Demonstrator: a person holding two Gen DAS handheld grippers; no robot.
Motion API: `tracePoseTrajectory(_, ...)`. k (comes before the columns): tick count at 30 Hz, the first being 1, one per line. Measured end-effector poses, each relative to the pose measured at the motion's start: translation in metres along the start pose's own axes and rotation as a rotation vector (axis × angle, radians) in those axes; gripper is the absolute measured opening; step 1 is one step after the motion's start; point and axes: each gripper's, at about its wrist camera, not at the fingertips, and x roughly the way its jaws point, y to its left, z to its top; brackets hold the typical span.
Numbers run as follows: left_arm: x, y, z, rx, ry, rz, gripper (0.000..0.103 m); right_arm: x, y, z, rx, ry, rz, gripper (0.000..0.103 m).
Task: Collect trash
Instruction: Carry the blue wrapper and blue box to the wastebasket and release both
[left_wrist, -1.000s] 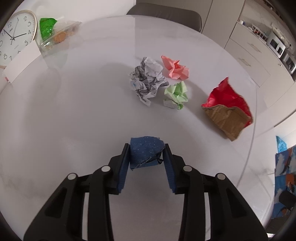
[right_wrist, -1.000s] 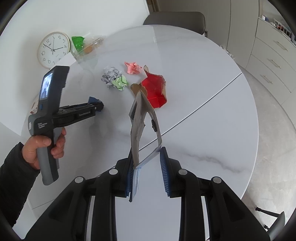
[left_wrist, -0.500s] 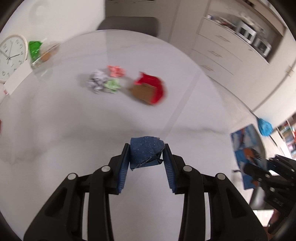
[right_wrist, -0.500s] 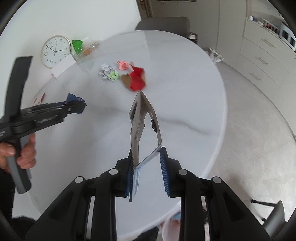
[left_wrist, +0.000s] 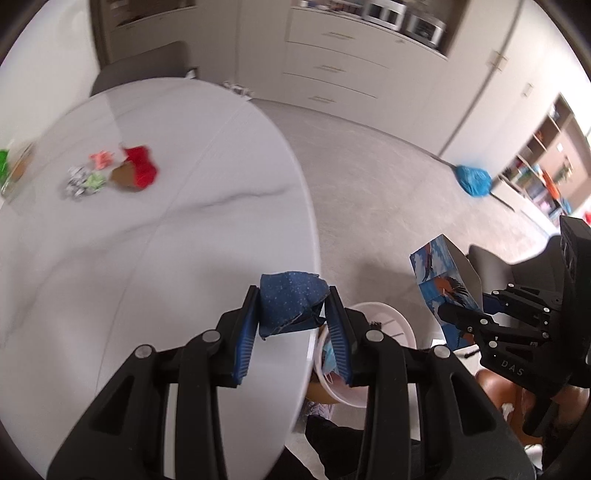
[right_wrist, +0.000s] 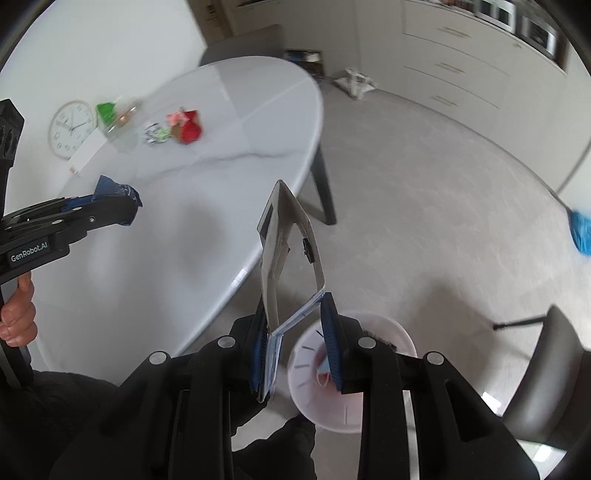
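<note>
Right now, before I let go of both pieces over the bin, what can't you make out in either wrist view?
- White bin: its contents, covered by the right gripper in the right wrist view and by the left gripper's fingers in the left.
- Paper scraps on the table: motion-blurred, far off, count unclear.
- Flattened carton: lower end hidden between the fingers.

Table edge (left_wrist: 308, 236) flanks bin (right_wrist: 369, 325); floor (right_wrist: 424, 192) open.

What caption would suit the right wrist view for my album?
Right gripper carries a flattened carton above a white bin; left gripper holds blue trash.
</note>
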Motion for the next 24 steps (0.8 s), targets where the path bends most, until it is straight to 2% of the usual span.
tracePoseTrajectory(10,0.003,-0.052,-0.001,0.099,0.004,-0.032,0.036,-0.007,-0.033,-0.034,0.059,0.01,-0.03,0.029)
tracePoseTrajectory(16,0.007,-0.063,-0.005,0.12,0.026,-0.035,0.036,0.013,-0.045,-0.048,0.08,0.065,-0.046,0.031)
tracePoseTrajectory(17,0.007,-0.065,-0.006,0.122,0.029,-0.034,0.036,0.019,-0.048,-0.051,0.09,0.084,-0.046,0.036)
tracePoseTrajectory(19,0.007,-0.068,-0.008,0.125,0.035,-0.035,0.036,0.03,-0.053,-0.056,0.114,0.114,-0.066,0.054)
tracePoseTrajectory(20,0.008,-0.068,-0.009,0.128,0.04,-0.036,0.036,0.032,-0.055,-0.058,0.121,0.12,-0.08,0.07)
tracePoseTrajectory(21,0.009,-0.07,-0.01,0.13,0.045,-0.036,0.036,0.033,-0.057,-0.059,0.133,0.117,-0.104,0.079)
tracePoseTrajectory(24,0.012,-0.075,-0.013,0.141,0.059,-0.041,0.036,0.027,-0.064,-0.061,0.162,0.102,-0.123,0.092)
